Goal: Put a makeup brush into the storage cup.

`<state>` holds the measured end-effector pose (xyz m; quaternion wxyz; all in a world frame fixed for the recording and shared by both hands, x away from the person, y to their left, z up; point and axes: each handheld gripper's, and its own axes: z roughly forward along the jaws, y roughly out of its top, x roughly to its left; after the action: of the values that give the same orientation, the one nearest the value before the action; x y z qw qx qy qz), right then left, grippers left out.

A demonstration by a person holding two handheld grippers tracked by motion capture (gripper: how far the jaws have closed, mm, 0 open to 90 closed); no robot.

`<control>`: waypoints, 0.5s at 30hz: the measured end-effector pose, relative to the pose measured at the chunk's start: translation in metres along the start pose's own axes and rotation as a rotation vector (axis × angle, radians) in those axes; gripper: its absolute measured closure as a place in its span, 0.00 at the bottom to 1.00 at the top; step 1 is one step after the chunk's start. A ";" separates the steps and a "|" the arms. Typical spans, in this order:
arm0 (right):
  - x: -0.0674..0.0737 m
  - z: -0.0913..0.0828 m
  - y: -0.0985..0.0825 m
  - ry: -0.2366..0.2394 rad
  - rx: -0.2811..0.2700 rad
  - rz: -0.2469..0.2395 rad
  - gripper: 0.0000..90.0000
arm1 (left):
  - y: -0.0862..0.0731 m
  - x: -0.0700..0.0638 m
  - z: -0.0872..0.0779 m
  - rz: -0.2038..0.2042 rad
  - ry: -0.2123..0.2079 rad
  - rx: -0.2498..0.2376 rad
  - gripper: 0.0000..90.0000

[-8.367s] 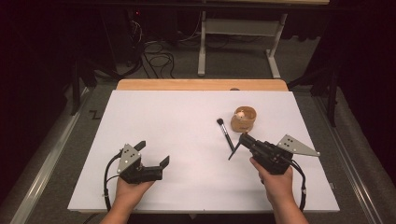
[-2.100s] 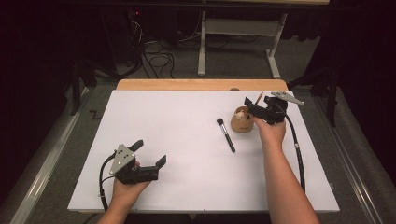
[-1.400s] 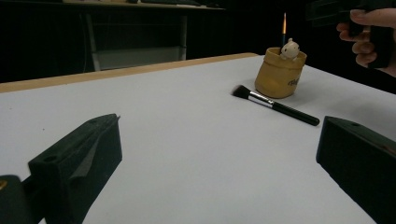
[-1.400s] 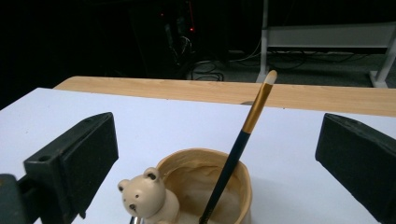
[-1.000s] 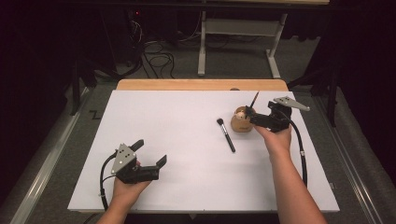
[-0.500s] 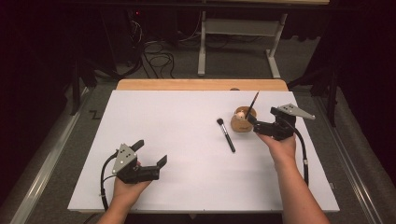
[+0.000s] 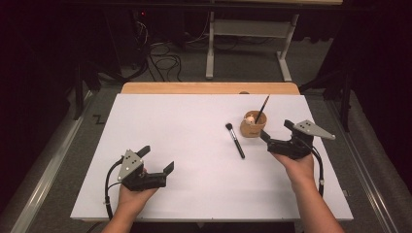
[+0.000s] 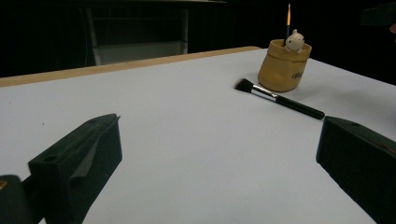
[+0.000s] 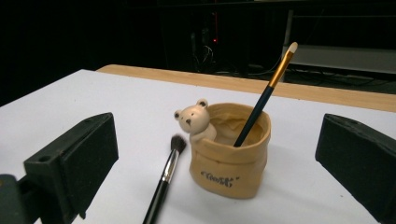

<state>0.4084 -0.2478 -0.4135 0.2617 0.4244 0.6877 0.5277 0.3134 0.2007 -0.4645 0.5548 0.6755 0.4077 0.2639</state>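
Nearest the person, the left gripper [image 7: 156,161] rests low at the near left of the white table [image 7: 160,121], held in the left hand [image 7: 133,196] with its forearm cut off by the bottom edge; its two jaws are spread wide with nothing between them. Farther in and to the right, the right gripper [image 7: 276,132] sits over the table in the right hand [image 7: 295,165], forearm running down to the bottom edge, its jaws likewise spread wide and empty, pointing at the cup. There are two brushes and one cup. The black makeup brush [image 7: 235,141] lies flat on the table just left of the cup, bristles at the far end. The tan cup [image 7: 253,127], with a small bear figure [image 9: 194,121] at its rim, stands just beyond the right gripper, apart from it. The thin paintbrush [image 9: 264,96] leans inside the cup, tip up; its lower end is hidden by the cup wall. The small dark writing on the cup's front is hard to read.
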 end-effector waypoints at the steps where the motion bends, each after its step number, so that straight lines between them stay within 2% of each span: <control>1: 0.001 -0.003 -0.002 0.001 -0.001 -0.002 0.00 | 0.000 0.000 0.000 -0.002 0.000 -0.001 0.01; 8: 0.006 -0.024 -0.021 0.021 -0.020 -0.023 0.00 | 0.000 0.000 0.000 -0.001 0.001 0.002 0.01; 15: 0.007 -0.049 -0.040 0.012 -0.030 -0.028 0.00 | -0.001 0.000 0.000 -0.001 0.001 0.002 0.01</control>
<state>0.3532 -0.2697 -0.4361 0.2711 0.4078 0.6871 0.5368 0.3131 0.2007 -0.4650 0.5540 0.6759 0.4084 0.2636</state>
